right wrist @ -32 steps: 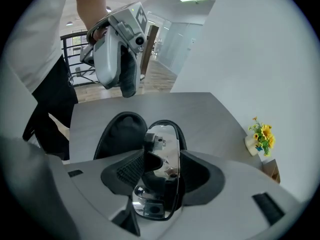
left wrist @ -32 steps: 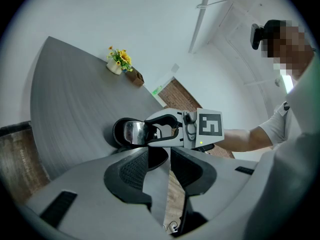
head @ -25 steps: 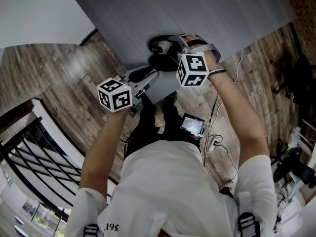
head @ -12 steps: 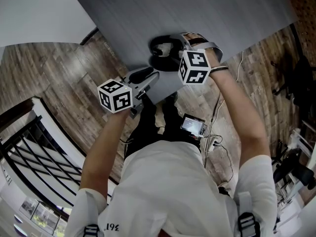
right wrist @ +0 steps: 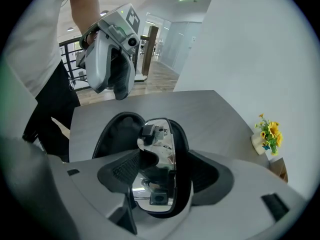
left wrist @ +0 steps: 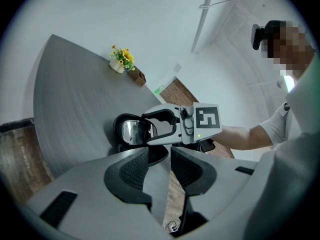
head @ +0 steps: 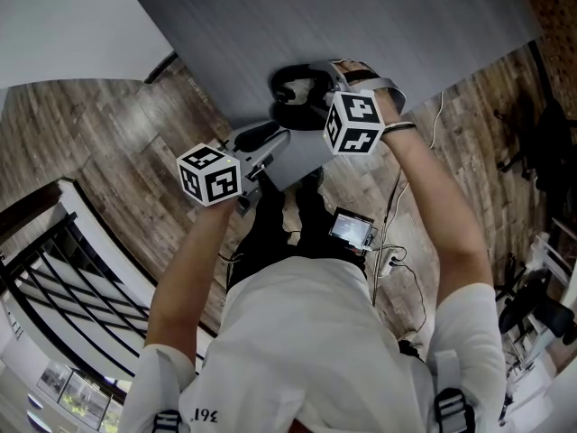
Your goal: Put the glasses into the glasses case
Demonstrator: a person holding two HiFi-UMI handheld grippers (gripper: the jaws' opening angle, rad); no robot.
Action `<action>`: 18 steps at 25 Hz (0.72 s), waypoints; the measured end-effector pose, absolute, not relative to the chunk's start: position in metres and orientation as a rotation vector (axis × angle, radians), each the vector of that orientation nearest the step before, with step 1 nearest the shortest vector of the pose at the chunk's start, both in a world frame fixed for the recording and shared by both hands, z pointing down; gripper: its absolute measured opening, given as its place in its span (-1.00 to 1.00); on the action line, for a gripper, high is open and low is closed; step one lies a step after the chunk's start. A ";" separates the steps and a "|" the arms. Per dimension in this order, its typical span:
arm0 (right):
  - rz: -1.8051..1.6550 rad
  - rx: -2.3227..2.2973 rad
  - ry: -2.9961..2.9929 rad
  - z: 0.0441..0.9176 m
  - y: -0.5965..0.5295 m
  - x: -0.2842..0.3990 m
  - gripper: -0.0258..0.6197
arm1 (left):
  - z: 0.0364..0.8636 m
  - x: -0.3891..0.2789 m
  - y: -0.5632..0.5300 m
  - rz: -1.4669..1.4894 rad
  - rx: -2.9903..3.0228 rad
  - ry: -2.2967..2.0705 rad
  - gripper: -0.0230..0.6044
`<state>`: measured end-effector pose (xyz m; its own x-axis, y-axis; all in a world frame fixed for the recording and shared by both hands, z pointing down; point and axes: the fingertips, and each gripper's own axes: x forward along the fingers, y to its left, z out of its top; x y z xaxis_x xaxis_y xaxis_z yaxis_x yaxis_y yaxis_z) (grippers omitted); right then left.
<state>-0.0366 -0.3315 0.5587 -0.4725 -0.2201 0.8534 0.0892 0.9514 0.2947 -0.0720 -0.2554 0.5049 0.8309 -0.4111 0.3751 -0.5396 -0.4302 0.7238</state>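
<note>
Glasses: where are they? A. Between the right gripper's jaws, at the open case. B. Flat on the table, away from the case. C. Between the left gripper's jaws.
A: the right gripper view shows the glasses standing between the jaws of the right gripper, at the open case.

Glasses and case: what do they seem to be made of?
Glasses: glossy mirrored lenses that reflect the room and camera; dark rim, probably plastic. Case: matte black shell with no shine, perhaps fabric-covered or soft-lined; hard to say.
</note>
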 end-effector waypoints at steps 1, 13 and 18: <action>-0.361 0.096 -2.035 0.558 -0.331 -0.037 -0.05 | 0.505 -0.072 -0.256 0.174 2.082 -0.696 -0.49; -0.336 0.141 -2.062 0.553 -0.331 -0.033 -0.04 | 0.504 -0.070 -0.258 0.175 2.091 -0.693 -0.49; -0.299 0.189 -2.090 0.545 -0.330 -0.029 -0.04 | 0.502 -0.068 -0.258 0.170 2.097 -0.693 -0.49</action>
<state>-0.0289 -0.3301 0.5454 -0.5093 -0.2543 0.8222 -0.0137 0.9576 0.2877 -0.0684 -0.2580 0.5023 0.8337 -0.4130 0.3665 -0.5356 -0.4437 0.7185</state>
